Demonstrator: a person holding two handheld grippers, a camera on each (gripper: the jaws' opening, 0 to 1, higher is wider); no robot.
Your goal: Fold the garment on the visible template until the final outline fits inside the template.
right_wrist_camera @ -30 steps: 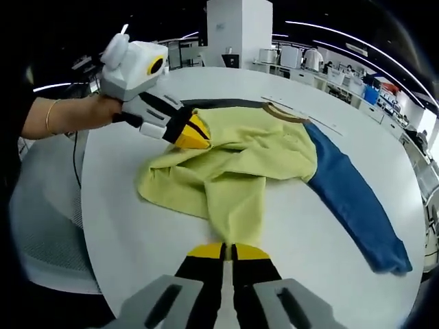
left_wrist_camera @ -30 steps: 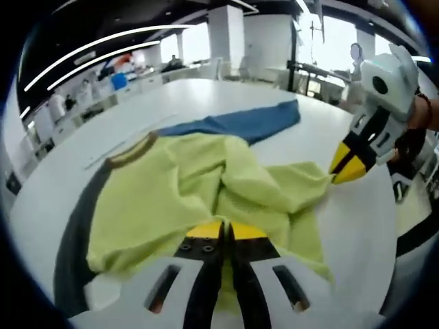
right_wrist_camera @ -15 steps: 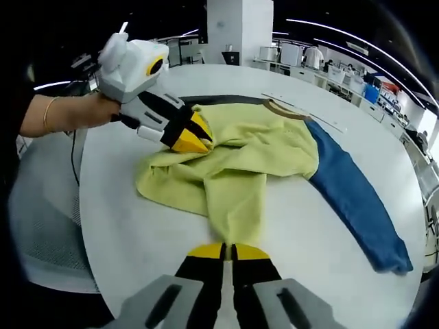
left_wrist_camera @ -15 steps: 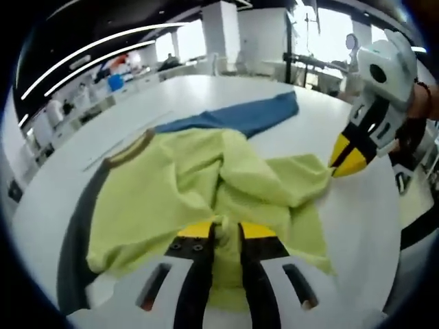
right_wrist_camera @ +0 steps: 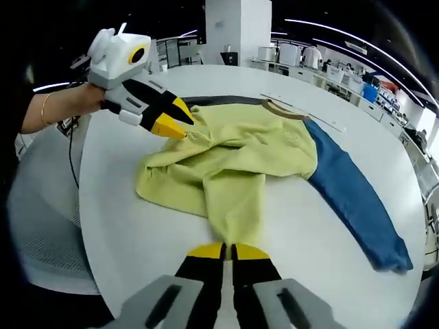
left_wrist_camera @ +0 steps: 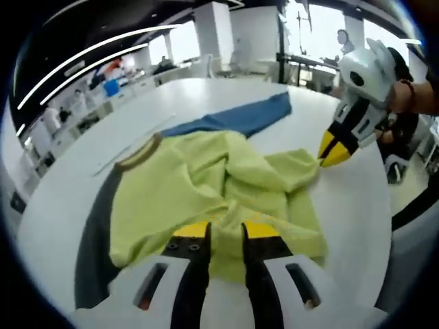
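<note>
Crumpled yellow-green knit garment point(right_wrist_camera: 233, 161) with one blue sleeve point(right_wrist_camera: 353, 199) — on a round white table point(right_wrist_camera: 130, 233).

Left gripper point(left_wrist_camera: 225, 232) above its near hem, jaws slightly parted, holding nothing. Right gripper point(right_wrist_camera: 224, 251) — jaws together, empty, near the cloth's edge.

My left gripper point(left_wrist_camera: 225, 232) covers the garment's point(left_wrist_camera: 206, 185) near hem in the left gripper view, its jaws cut off by the bottom edge. The dark template point(left_wrist_camera: 99, 233) runs under the yellow cloth, so its outline beyond the left strip is hidden. In the right gripper view, folds bury the garment's point(right_wrist_camera: 233, 157) left sleeve; whether one lies beneath cannot be told. My right gripper point(right_wrist_camera: 226, 252) meets the cloth's near tip, contact unclear. The blue sleeve's point(right_wrist_camera: 357, 205) cuff blurs toward the right rim. Far desks and figures are too small to read.
</note>
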